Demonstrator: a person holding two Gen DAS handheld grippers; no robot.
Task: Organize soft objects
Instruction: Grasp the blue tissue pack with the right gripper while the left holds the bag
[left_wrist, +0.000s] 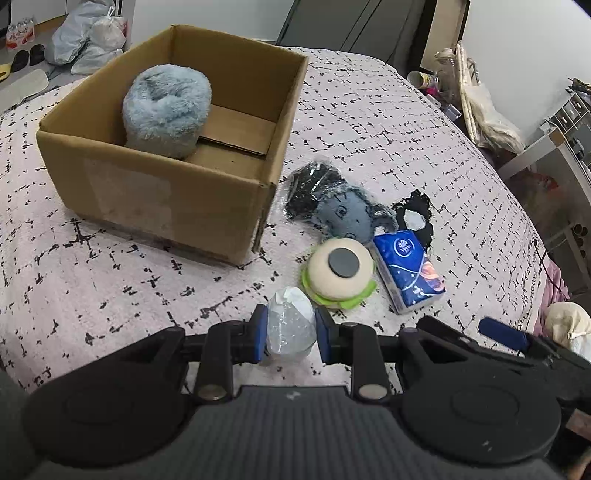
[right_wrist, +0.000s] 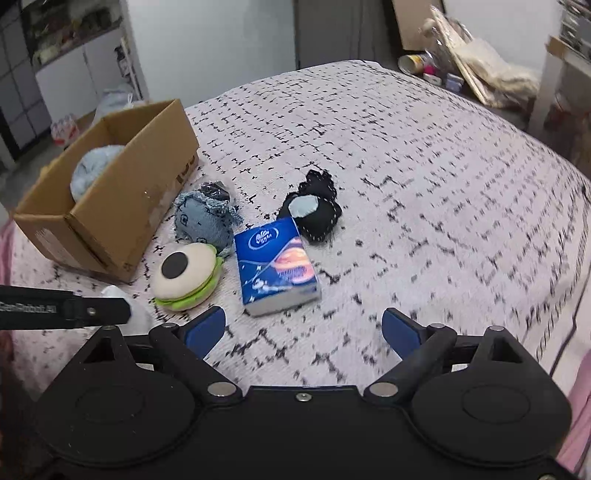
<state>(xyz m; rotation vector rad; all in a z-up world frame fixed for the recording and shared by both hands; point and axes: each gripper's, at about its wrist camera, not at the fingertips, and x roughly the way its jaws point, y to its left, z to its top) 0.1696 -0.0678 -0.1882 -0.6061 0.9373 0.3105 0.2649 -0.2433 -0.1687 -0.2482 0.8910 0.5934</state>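
Observation:
My left gripper (left_wrist: 291, 322) is shut on a small white bundle in clear plastic (left_wrist: 289, 314), low over the bedspread. Just beyond it lie a burger plush (left_wrist: 340, 273), a blue tissue pack (left_wrist: 406, 273), a denim doll (left_wrist: 343, 214) and a black plush (left_wrist: 417, 218). The cardboard box (left_wrist: 166, 192) at the left holds a fluffy blue roll (left_wrist: 166, 110). In the right wrist view my right gripper (right_wrist: 303, 315) stands open above bare bedspread, just short of the tissue pack (right_wrist: 277, 266), with nothing between its fingers. The burger plush (right_wrist: 184, 277) lies to its left.
Everything rests on a bed with a pale, black-flecked cover (right_wrist: 424, 177). Bags and shoes sit on the floor behind the box (left_wrist: 88, 40). Cluttered shelves and furniture stand past the bed's right edge (left_wrist: 561, 140).

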